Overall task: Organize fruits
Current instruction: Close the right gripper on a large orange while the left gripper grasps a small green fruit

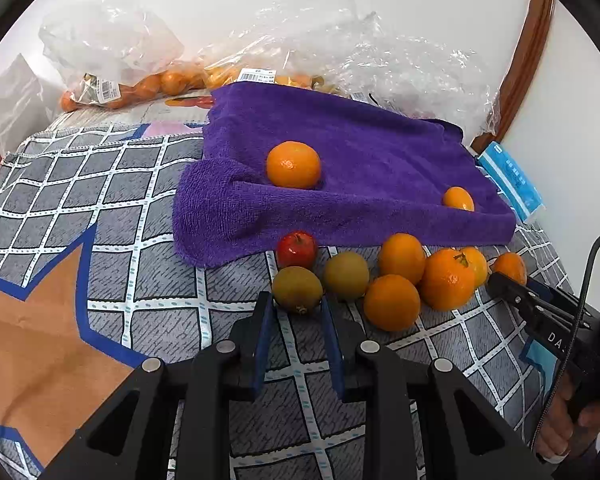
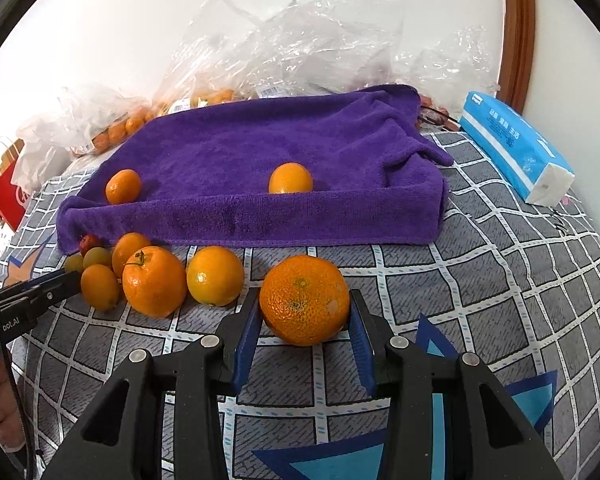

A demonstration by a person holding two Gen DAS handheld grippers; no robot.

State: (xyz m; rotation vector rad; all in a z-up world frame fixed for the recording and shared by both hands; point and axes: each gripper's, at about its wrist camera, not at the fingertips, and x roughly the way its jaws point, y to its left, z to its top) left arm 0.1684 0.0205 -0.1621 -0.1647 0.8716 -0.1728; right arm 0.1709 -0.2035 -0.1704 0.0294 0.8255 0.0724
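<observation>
1. Two claws are each gripping one fruit on the checked cloth [image 2: 480, 264]: my right claw [image 2: 305, 322] is clamped on the big orange [image 2: 304, 300], and my left claw [image 1: 298, 304] is closing snugly on the greenish-brown fruit [image 1: 297, 289].
2. I am judging the big orange the likelier to slip, since its round skin is bulging past the pads and could roll out as I lift.
3. The small fruit is sitting close beside its neighbours [image 1: 346, 275], so I am risking nudging the row and sending some rolling off.
4. The purple towel [image 1: 340, 152] is already carrying two oranges [image 1: 293, 164]; its soft raised edge could be catching whatever I am bringing over.
5. The surface is looking soft, perhaps a bed; crinkled plastic bags [image 2: 292, 36] are lying against a white wall, with a tissue pack [image 2: 512, 148] nearby.
</observation>
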